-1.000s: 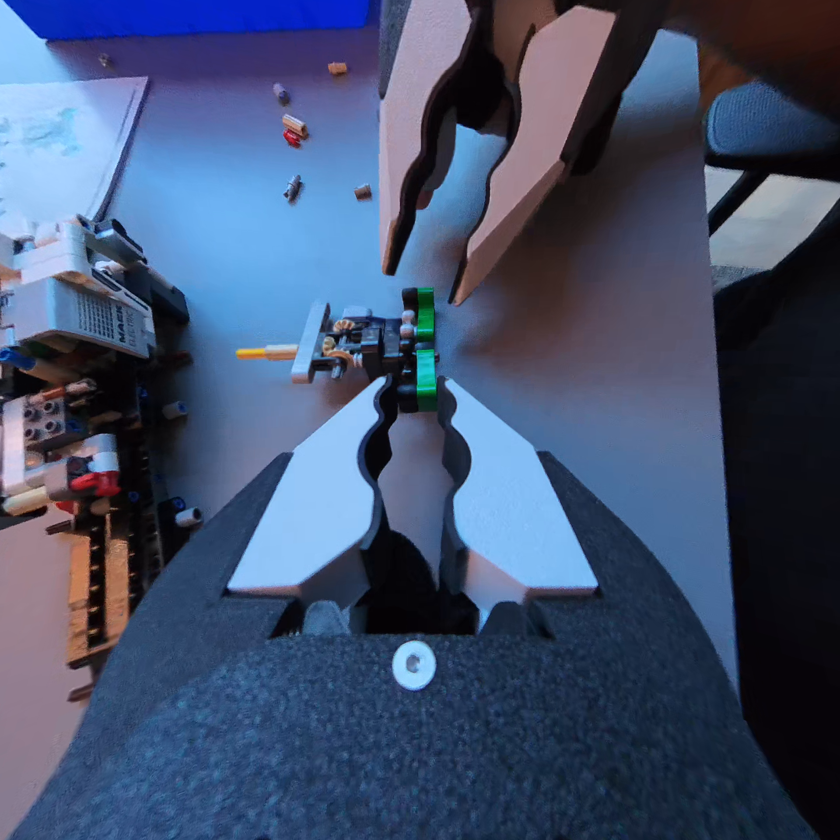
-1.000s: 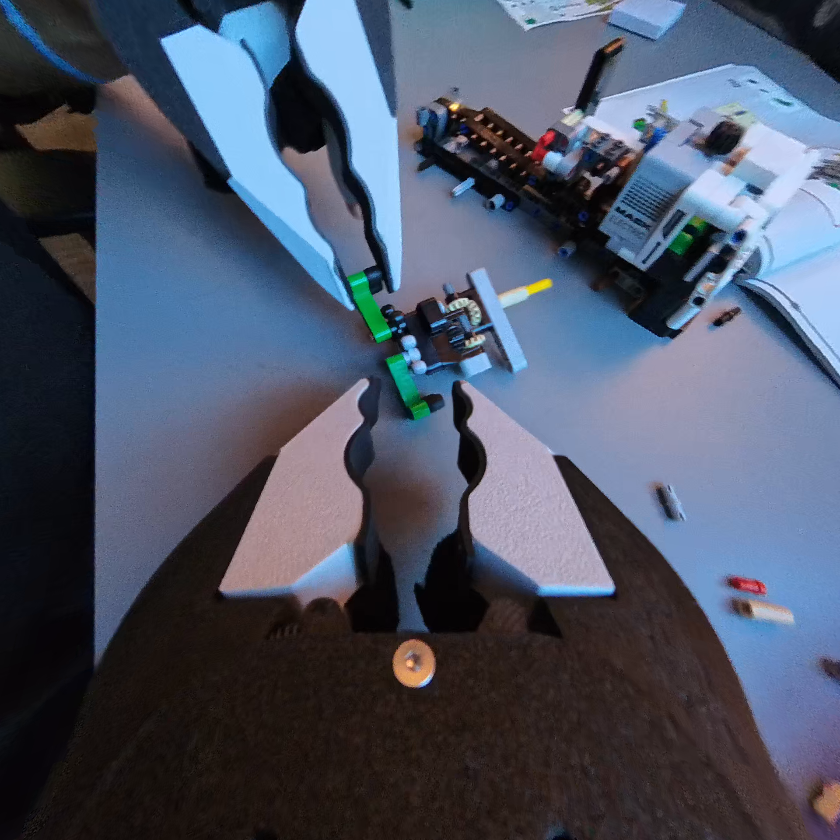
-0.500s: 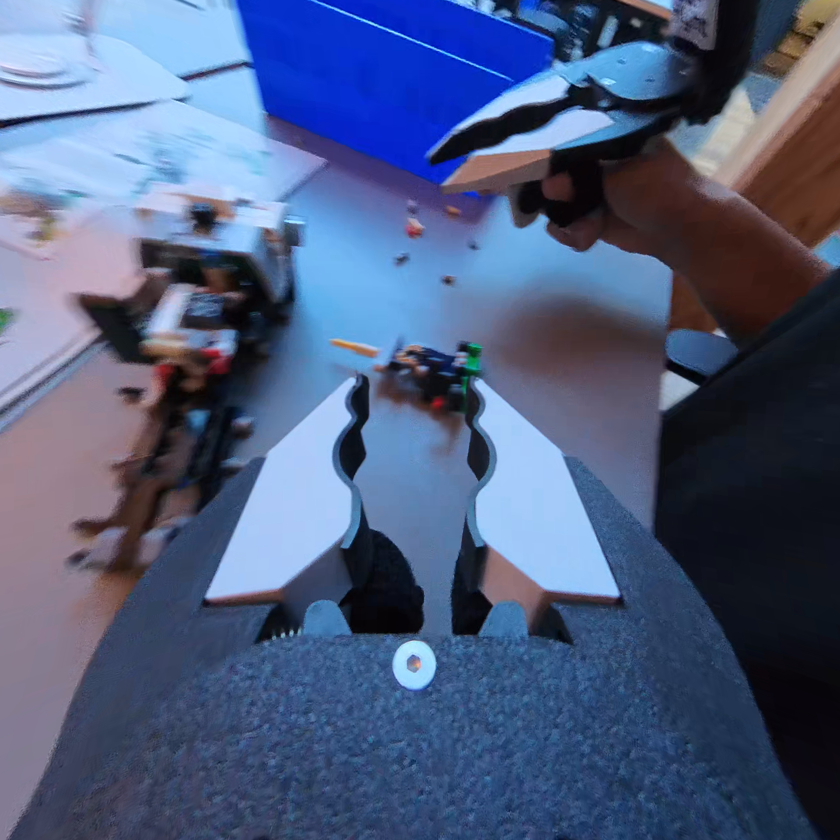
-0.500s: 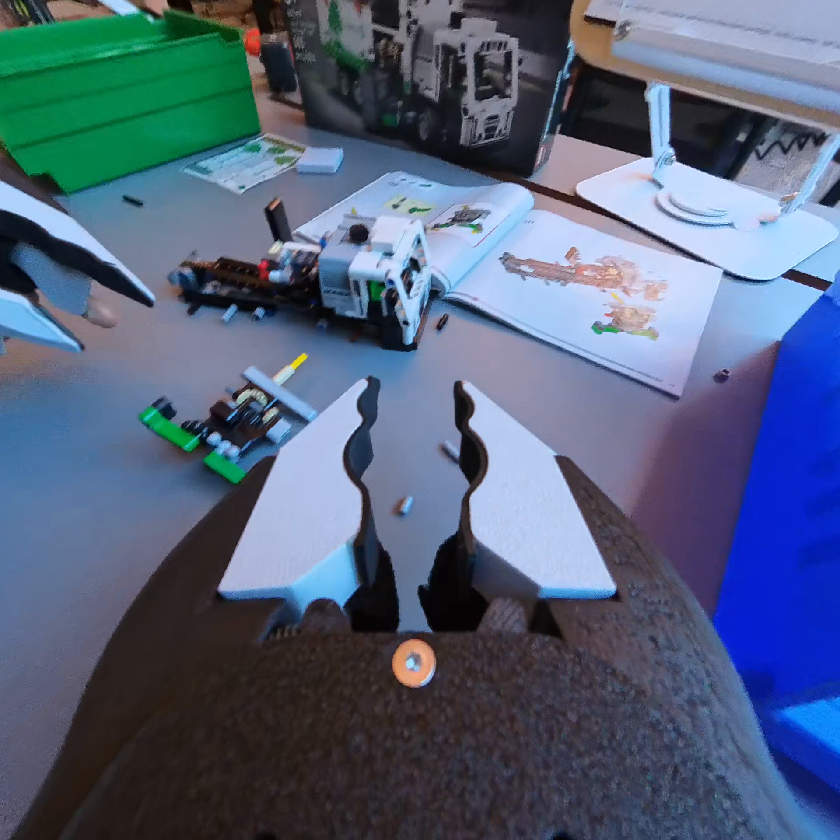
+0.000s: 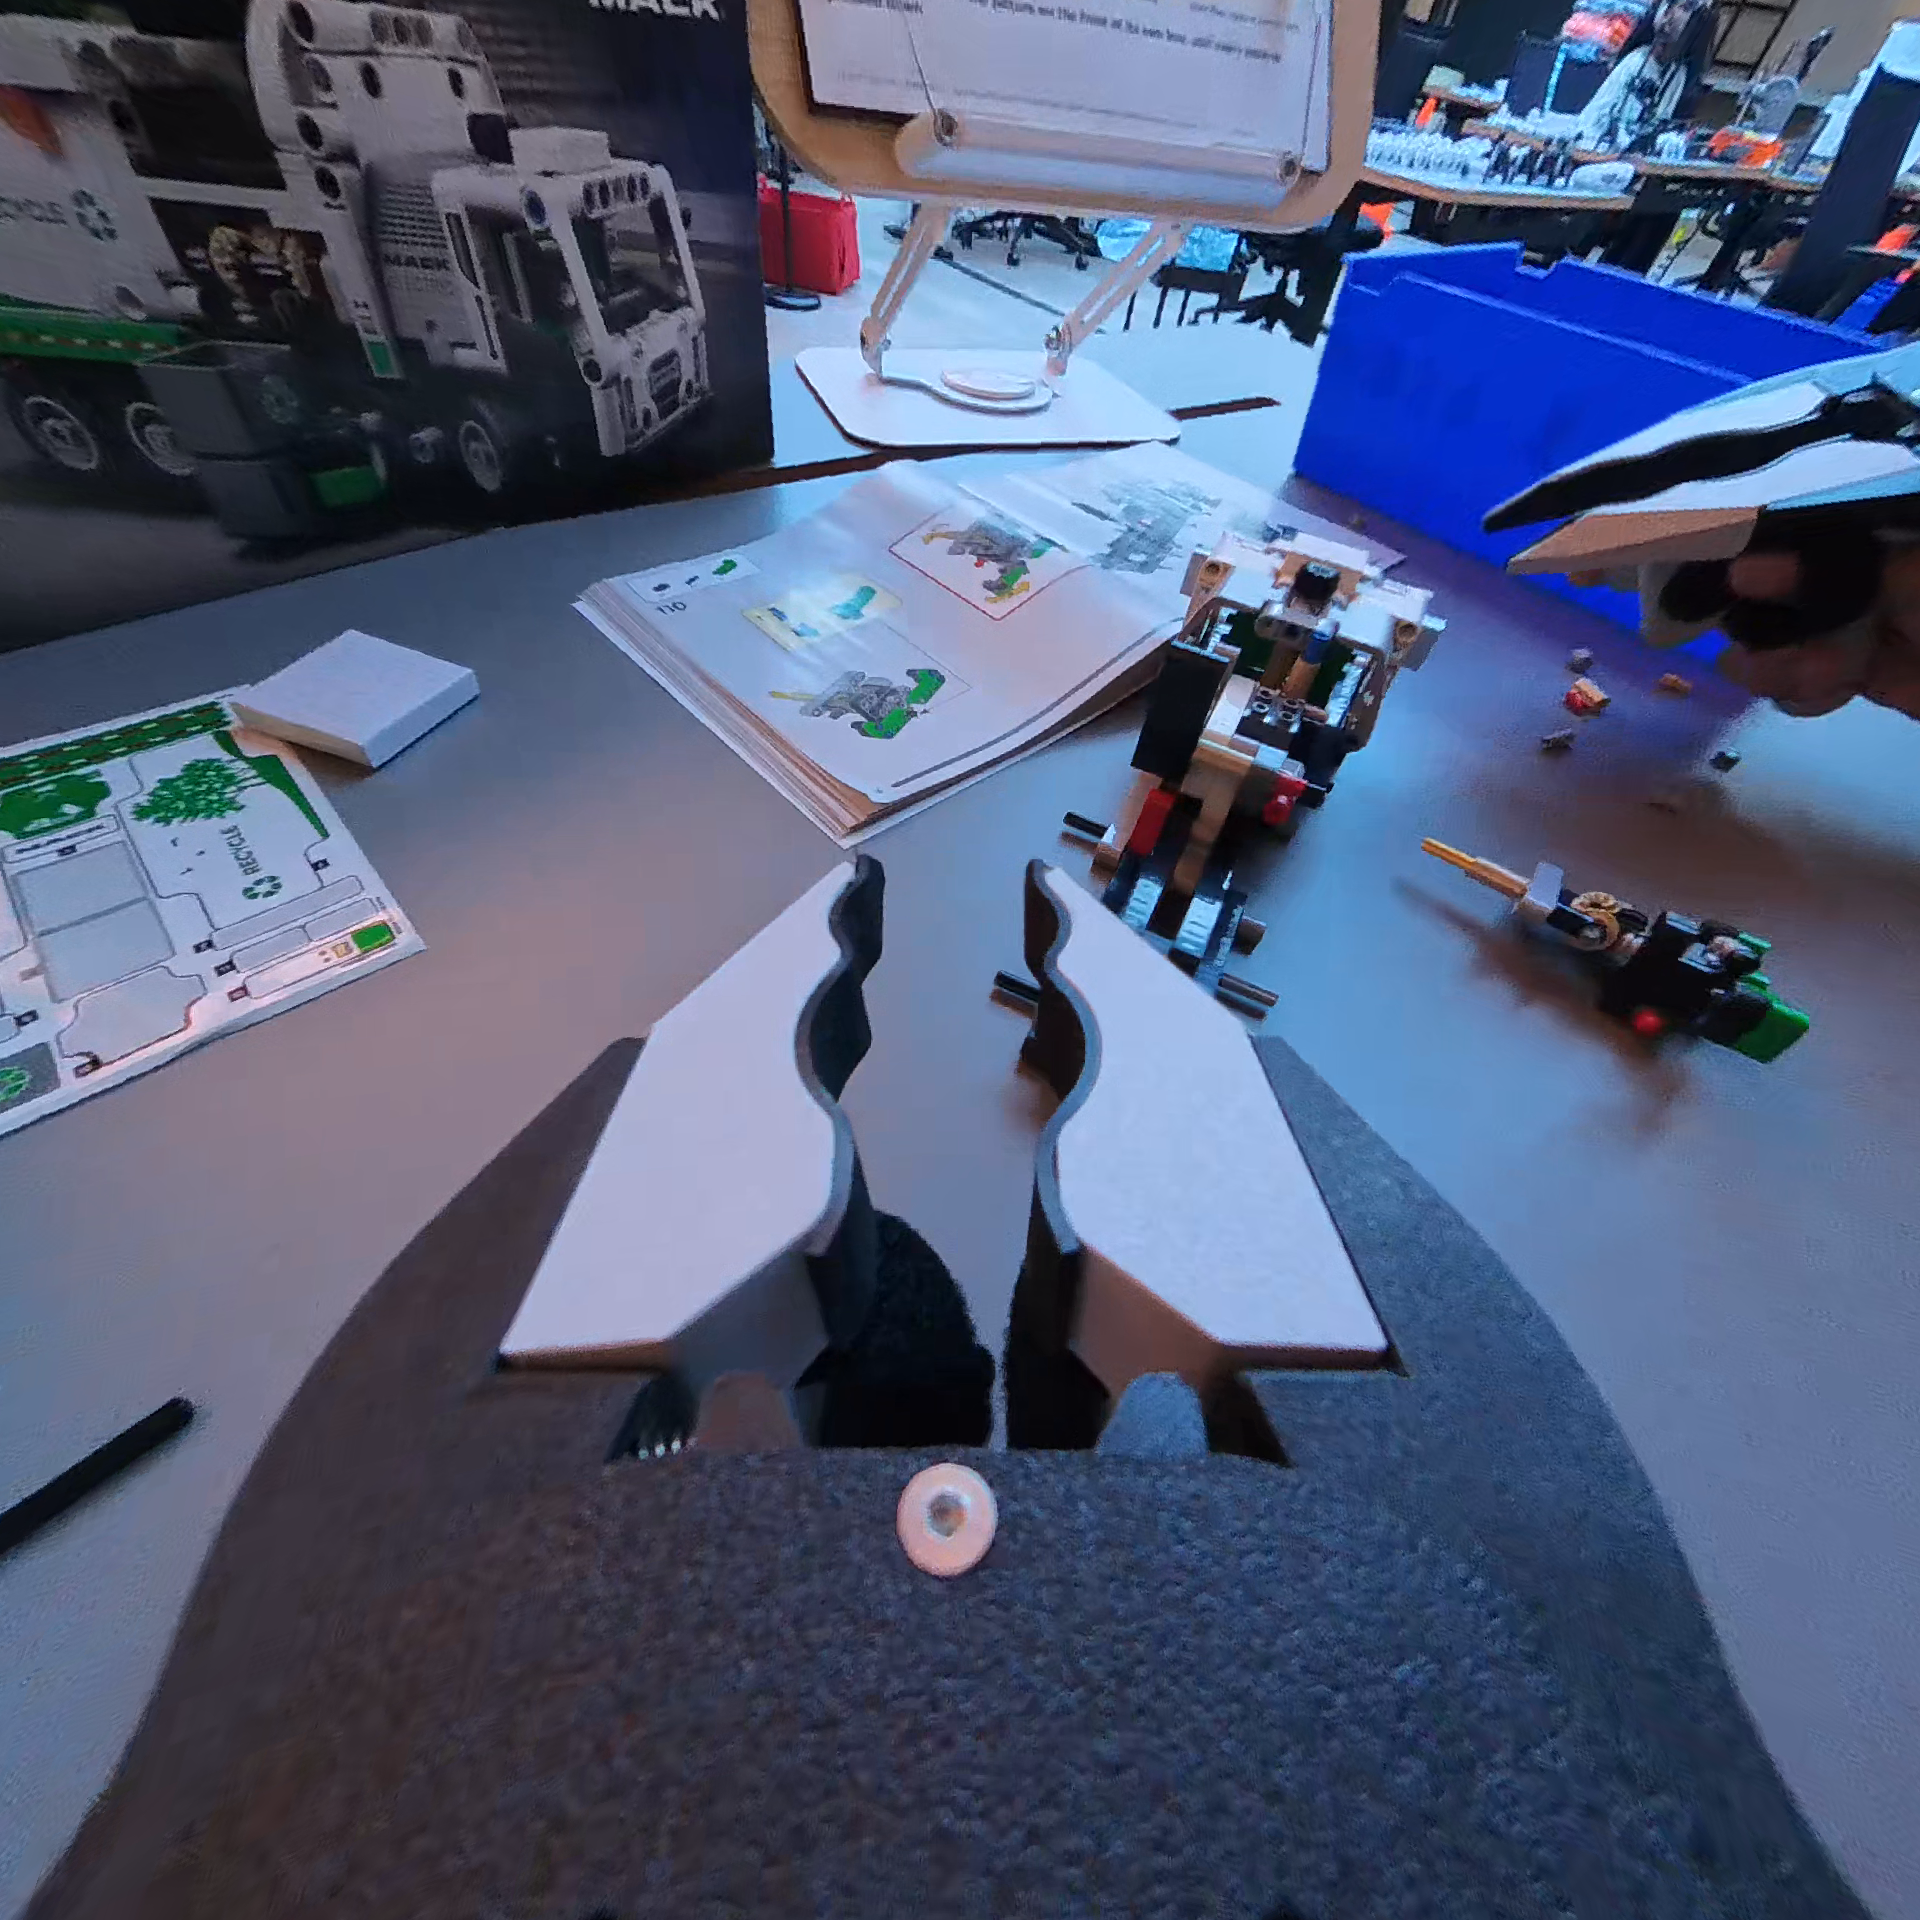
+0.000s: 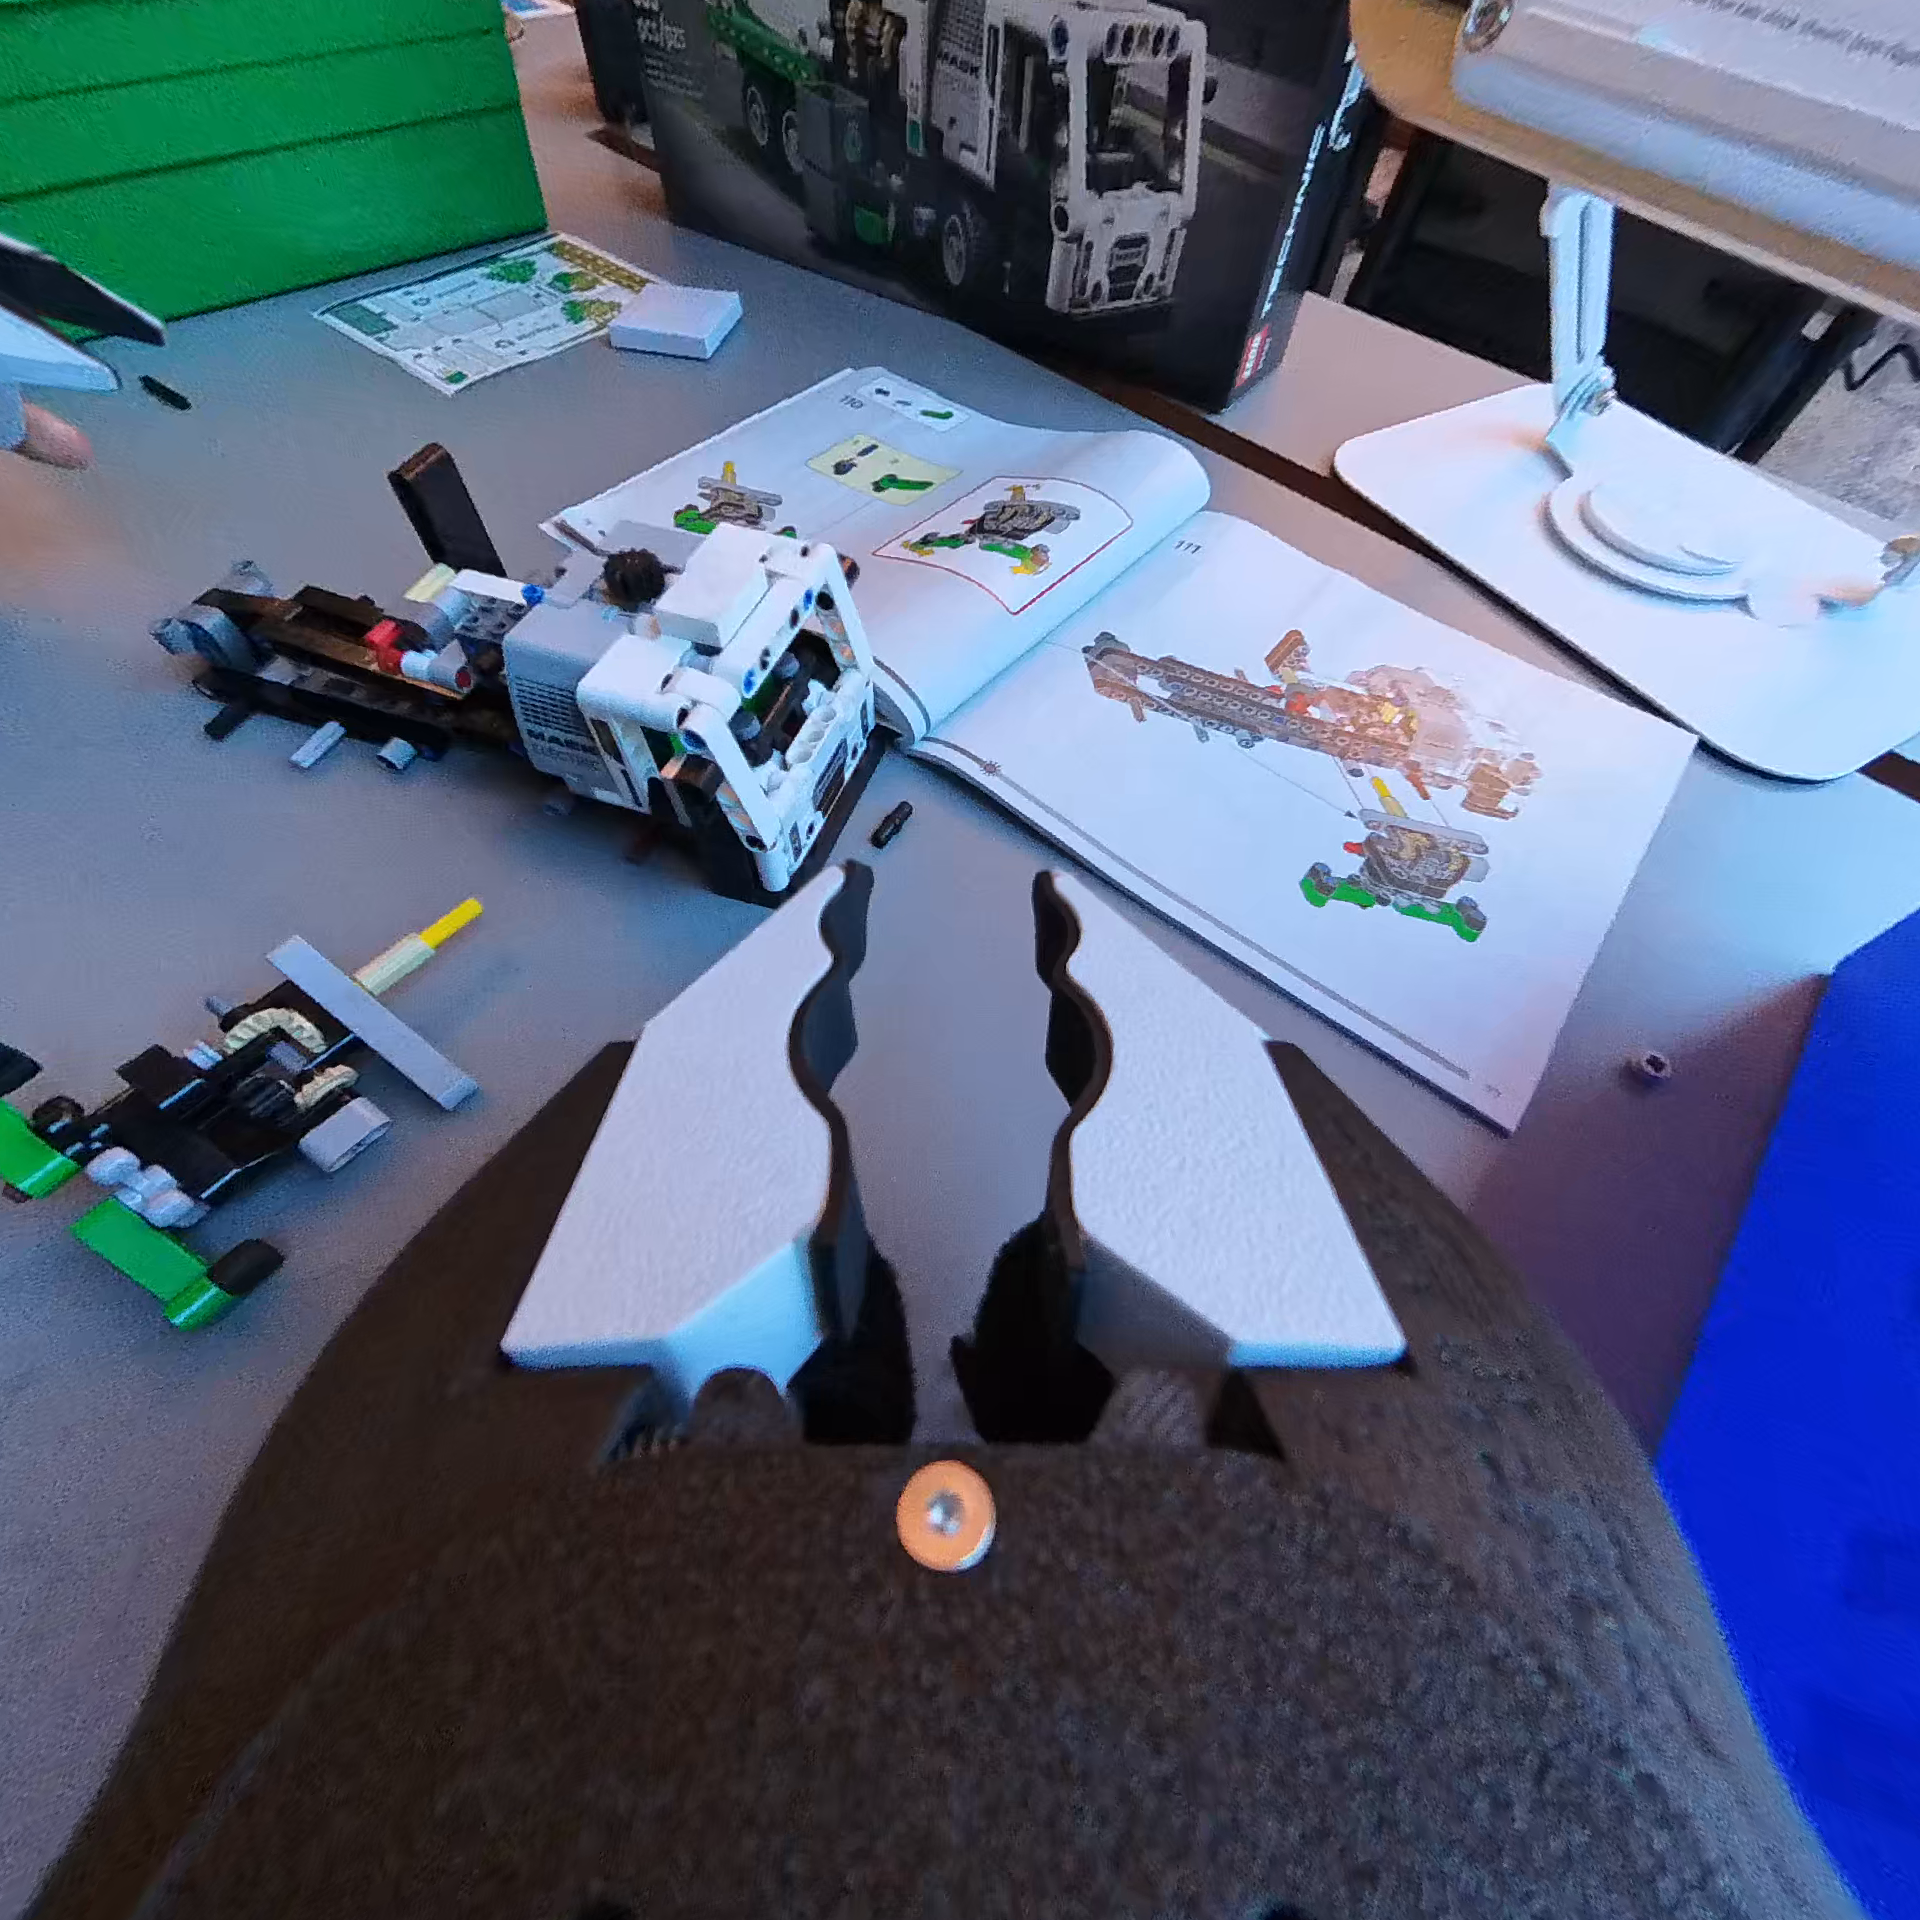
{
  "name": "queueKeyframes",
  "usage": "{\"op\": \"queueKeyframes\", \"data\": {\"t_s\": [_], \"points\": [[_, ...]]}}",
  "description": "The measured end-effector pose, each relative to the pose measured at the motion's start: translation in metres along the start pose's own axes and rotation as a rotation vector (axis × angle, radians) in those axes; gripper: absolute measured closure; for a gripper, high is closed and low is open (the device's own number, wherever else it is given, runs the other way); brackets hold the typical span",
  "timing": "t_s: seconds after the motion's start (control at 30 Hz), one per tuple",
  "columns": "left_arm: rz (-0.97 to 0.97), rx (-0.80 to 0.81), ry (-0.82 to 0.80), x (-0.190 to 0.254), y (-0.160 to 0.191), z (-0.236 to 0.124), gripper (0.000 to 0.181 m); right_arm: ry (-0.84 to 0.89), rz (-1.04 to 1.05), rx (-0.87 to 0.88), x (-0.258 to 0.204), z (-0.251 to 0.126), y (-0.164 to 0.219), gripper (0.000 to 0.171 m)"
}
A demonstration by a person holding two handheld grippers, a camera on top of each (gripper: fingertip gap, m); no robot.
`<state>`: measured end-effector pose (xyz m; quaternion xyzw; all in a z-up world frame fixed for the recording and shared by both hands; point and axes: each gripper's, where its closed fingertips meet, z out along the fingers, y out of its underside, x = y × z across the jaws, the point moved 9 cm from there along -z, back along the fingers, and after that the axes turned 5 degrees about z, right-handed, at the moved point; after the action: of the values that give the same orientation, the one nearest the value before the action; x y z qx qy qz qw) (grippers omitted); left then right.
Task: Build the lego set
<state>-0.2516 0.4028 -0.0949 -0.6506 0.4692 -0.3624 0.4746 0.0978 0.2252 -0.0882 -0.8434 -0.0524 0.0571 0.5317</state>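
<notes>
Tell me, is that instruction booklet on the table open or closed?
Open. The instruction booklet lies flat, two printed pages spread either side of its spine.

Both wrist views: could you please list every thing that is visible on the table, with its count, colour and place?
truck model: 1, white cab on a black frame, mid table beside the booklet
small assembly: 1, black with green ends and a yellow axle, lying apart from the truck
instruction booklet: 1, white, open, behind the truck
set box: 1, dark, standing at the back
sticker sheet: 1, white and green, flat
white pad: 1, beside the sticker sheet
blue bin: 1
green bin: 1
white stand: 1, behind the booklet
loose pieces: several, small, near the blue bin
left gripper: open, empty
right gripper: open, empty
</notes>
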Motion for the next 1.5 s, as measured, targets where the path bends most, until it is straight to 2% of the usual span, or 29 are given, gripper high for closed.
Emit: {"op": "queueKeyframes", "data": {"t_s": [0.3, 0.63, 1.1, 1.5], "points": [[0.044, -0.029, -0.058, -0.004, -0.001, 0.012, 0.157, 0.056, -0.051, 0.112, 0.005, -0.002, -0.004, 0.148], [0.061, -0.031, -0.05, -0.002, -0.001, 0.012, 0.157, 0.027, -0.09, 0.091, -0.005, 0.0, -0.005, 0.147], [0.127, -0.026, -0.08, 0.004, -0.001, 0.011, 0.159, 0.009, -0.048, 0.162, -0.02, -0.022, 0.001, 0.15], [0.138, -0.014, -0.117, 0.005, -0.002, 0.009, 0.159, -0.012, -0.041, 0.137, -0.026, -0.017, 0.003, 0.15]]}}
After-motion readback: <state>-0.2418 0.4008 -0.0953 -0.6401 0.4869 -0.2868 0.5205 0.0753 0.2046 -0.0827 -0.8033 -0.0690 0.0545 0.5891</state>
